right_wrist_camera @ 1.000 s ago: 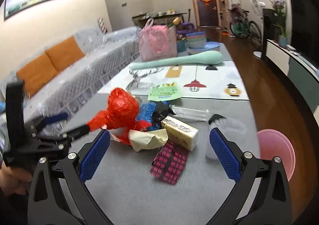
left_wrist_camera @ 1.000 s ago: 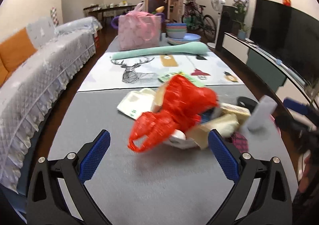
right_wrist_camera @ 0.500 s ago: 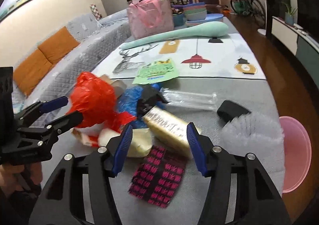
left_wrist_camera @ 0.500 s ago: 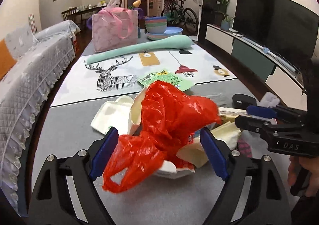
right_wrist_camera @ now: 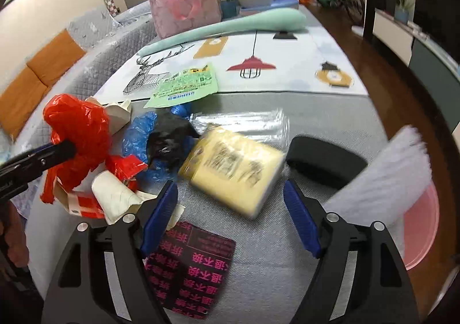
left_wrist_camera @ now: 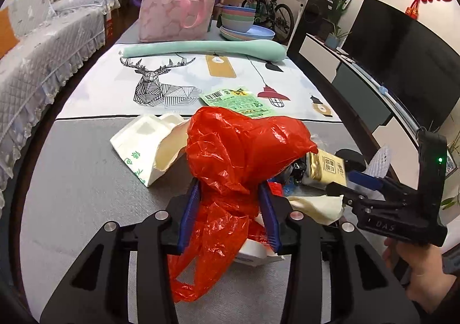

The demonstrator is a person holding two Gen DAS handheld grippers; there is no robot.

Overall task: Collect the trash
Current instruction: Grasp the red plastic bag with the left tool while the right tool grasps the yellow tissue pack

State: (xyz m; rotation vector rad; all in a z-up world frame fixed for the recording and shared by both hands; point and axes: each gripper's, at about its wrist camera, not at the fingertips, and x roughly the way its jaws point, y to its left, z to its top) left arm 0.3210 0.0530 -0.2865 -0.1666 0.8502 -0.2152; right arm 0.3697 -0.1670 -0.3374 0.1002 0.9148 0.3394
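Observation:
My left gripper (left_wrist_camera: 228, 216) is shut on a crumpled red plastic bag (left_wrist_camera: 244, 151), which also shows at the left of the right wrist view (right_wrist_camera: 77, 128). My right gripper (right_wrist_camera: 230, 220) is open, just in front of a yellow packet (right_wrist_camera: 235, 169) that lies between and beyond its fingertips. Around it lie a blue plastic bag (right_wrist_camera: 138, 137), a black wad (right_wrist_camera: 166, 134), a black-and-pink wrapper (right_wrist_camera: 189, 269), a cream paper roll (right_wrist_camera: 112, 194), a clear plastic sleeve (right_wrist_camera: 244, 120) and a green label (right_wrist_camera: 187, 85). A white paper bag (left_wrist_camera: 143, 146) lies left of the red bag.
The trash lies on a grey table (left_wrist_camera: 86, 194) with a printed runner (left_wrist_camera: 172, 82). Farther back are a mint pillow (left_wrist_camera: 207, 48), a pink gift bag (left_wrist_camera: 175, 13) and stacked bowls (left_wrist_camera: 238, 19). A pink bin (right_wrist_camera: 419, 226) stands off the table's right edge. A sofa (left_wrist_camera: 43, 51) runs along the left.
My left gripper moved in and closed on the red bag. My right gripper moved closer to the yellow packet and narrowed, still open.

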